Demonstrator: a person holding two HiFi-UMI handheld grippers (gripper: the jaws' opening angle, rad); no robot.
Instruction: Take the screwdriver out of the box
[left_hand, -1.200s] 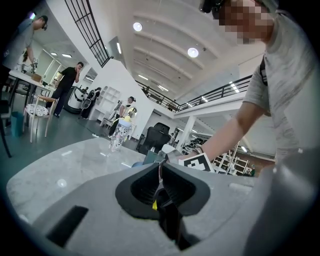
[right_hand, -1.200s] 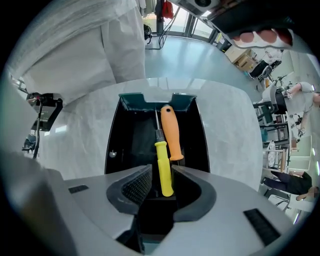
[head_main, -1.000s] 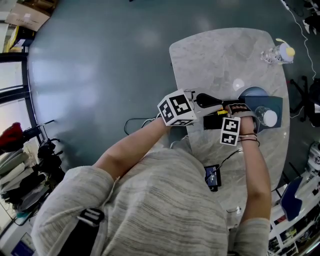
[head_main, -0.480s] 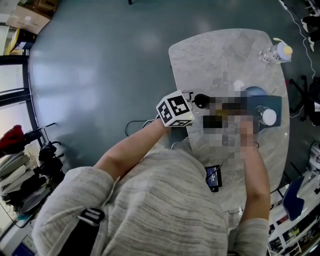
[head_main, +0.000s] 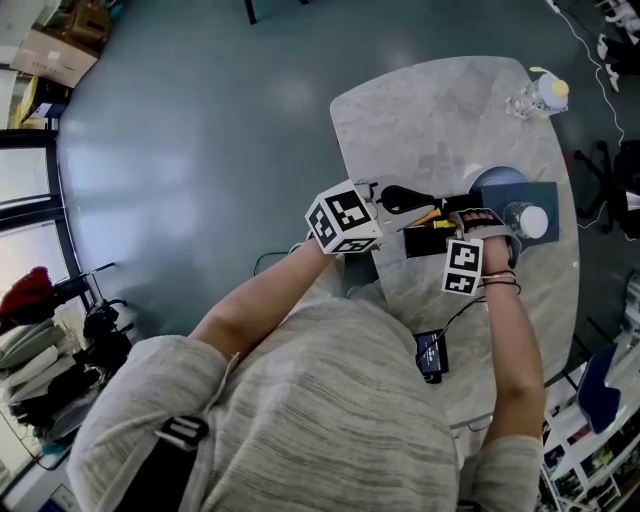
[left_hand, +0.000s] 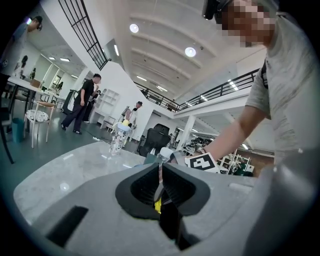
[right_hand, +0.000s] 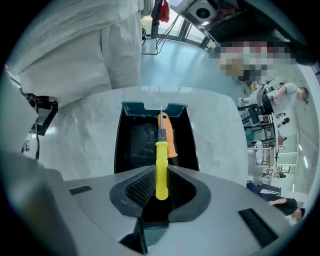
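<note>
A black open box (right_hand: 152, 135) lies on the marble table (head_main: 440, 110), and in the head view the box (head_main: 428, 243) sits between my two hands. My right gripper (right_hand: 161, 175) points steeply down over it, shut on the yellow handle of a screwdriver (right_hand: 161, 167) whose shaft aims into the box. An orange-handled tool (right_hand: 171, 140) lies inside. The right gripper (head_main: 470, 216) is above the box's right end. My left gripper (head_main: 400, 198) is held level at the box's left end; this left gripper (left_hand: 161, 175) has its jaws shut, with only a thin slit between them.
A blue round dish (head_main: 497, 180), a dark teal pad (head_main: 548, 197) and a white-topped cup (head_main: 530, 221) sit right of the box. A clear bottle with a yellow cap (head_main: 540, 95) stands at the far edge. A small black device (head_main: 430, 355) with a cable lies near me.
Both hands stay almost where they were by the box. The right gripper has tilted slightly with the yellow screwdriver still in it.
</note>
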